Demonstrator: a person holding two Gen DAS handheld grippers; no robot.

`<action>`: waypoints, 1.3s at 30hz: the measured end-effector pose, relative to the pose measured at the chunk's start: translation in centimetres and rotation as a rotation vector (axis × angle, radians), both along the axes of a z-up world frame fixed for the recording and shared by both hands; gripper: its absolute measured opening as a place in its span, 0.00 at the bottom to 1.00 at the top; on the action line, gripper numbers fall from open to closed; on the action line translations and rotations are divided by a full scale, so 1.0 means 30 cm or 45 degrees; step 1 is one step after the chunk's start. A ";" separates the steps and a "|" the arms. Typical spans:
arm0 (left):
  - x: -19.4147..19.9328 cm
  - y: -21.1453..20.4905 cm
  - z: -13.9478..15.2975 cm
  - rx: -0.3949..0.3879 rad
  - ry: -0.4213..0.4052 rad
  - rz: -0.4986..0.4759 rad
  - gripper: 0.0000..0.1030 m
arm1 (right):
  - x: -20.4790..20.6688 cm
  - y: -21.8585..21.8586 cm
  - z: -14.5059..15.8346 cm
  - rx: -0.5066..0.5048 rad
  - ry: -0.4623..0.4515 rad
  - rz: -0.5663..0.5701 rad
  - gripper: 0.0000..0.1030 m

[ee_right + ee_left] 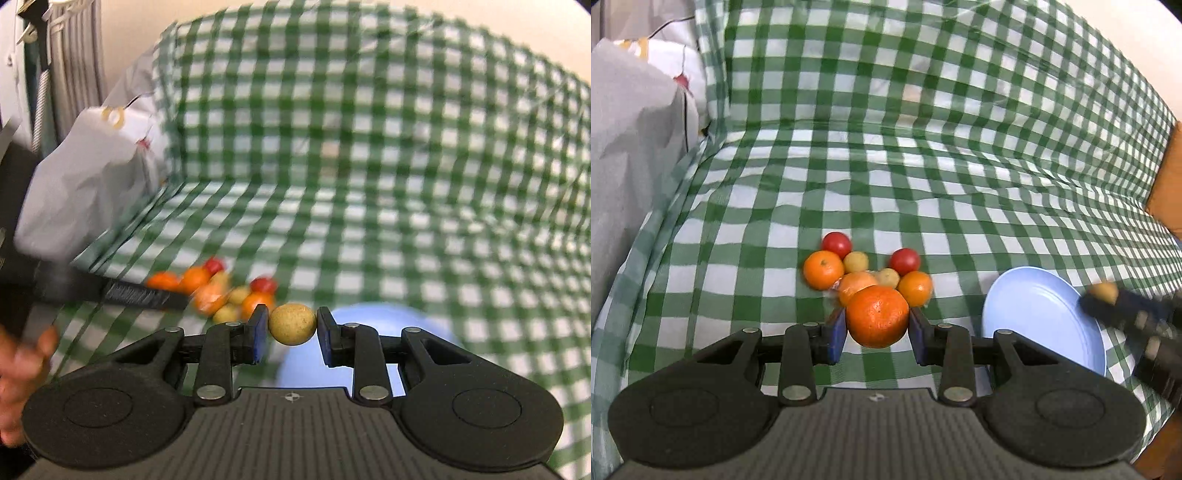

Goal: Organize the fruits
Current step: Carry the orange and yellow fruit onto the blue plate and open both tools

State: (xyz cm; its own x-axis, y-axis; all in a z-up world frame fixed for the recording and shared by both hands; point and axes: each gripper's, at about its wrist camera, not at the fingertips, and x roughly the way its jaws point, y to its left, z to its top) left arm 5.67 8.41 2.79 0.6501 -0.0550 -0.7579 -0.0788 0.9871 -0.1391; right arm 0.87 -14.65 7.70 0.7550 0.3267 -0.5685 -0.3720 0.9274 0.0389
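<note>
— What has the left gripper got?
— Its fingers clamp a big orange at the near edge of the fruit pile on the checked cloth.
— And the right gripper?
— It pinches a small yellow fruit, seemingly above the blue plate; that view is blurred.

Motion blur is smearing the fruit pile in the right wrist view, so single fruits are running together. The blue plate is hiding partly behind the right gripper. In the left wrist view, the big orange is covering the wrapped orange behind it.
</note>
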 end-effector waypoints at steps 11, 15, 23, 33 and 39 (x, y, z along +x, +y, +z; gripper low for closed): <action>0.020 -0.102 0.008 -0.060 -0.067 -0.095 0.38 | 0.081 -0.205 -0.066 0.061 0.085 -0.170 0.29; 0.030 -0.168 0.005 -0.023 -0.091 -0.140 0.38 | 0.086 -0.227 -0.093 0.040 0.114 -0.199 0.29; 0.055 -0.260 -0.016 -0.012 -0.106 -0.197 0.38 | 0.104 -0.246 -0.103 -0.035 0.084 -0.230 0.29; 0.047 -0.338 -0.016 -0.058 -0.138 -0.314 0.39 | 0.118 -0.298 -0.120 -0.033 0.093 -0.312 0.29; 0.030 -0.367 -0.012 -0.108 -0.159 -0.402 0.40 | 0.124 -0.277 -0.132 -0.034 0.103 -0.307 0.29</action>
State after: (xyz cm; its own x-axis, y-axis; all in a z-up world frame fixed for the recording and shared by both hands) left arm 6.57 -2.60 2.42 0.6786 -0.3276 -0.6574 0.2513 0.9446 -0.2113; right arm 4.60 -22.95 3.74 0.7608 0.1264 -0.6365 -0.1362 0.9901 0.0337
